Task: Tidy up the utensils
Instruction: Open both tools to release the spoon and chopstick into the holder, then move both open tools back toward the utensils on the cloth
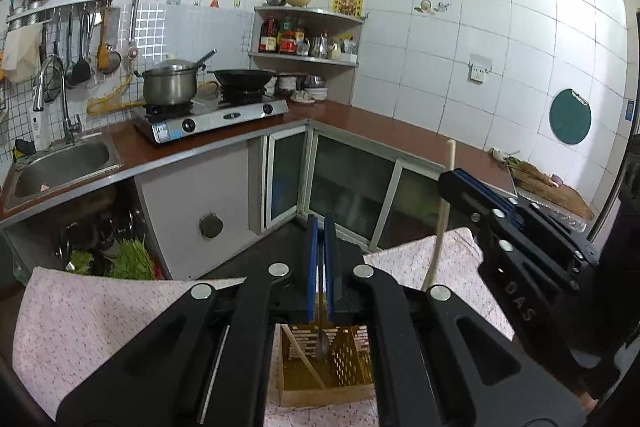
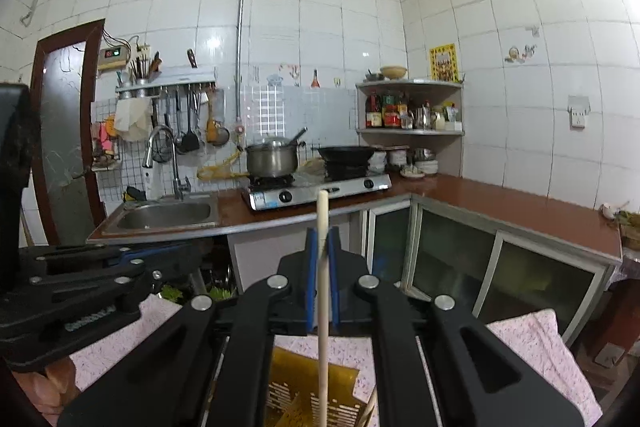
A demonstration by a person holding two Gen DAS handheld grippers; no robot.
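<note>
My left gripper (image 1: 321, 231) is shut on a metal spoon (image 1: 322, 341), which hangs bowl-down into a yellow perforated utensil holder (image 1: 352, 359) below it. The holder stands on a table with a pink floral cloth (image 1: 100, 319). My right gripper (image 2: 322, 241) is shut on a long pale wooden utensil handle (image 2: 323, 307), upright, its lower end reaching into the same holder (image 2: 300, 391). The right gripper also shows in the left wrist view (image 1: 472, 183), holding the handle (image 1: 442, 219). The left gripper shows at the left of the right wrist view (image 2: 120, 259). A chopstick (image 1: 306, 359) leans inside the holder.
A kitchen counter (image 1: 360, 115) runs along the far walls with a sink (image 1: 60, 167), a gas stove (image 1: 212, 115) carrying a pot and wok, and a corner shelf (image 1: 308, 35). A cutting board with greens (image 1: 548, 187) lies at right. Vegetables (image 1: 128, 259) sit under the sink.
</note>
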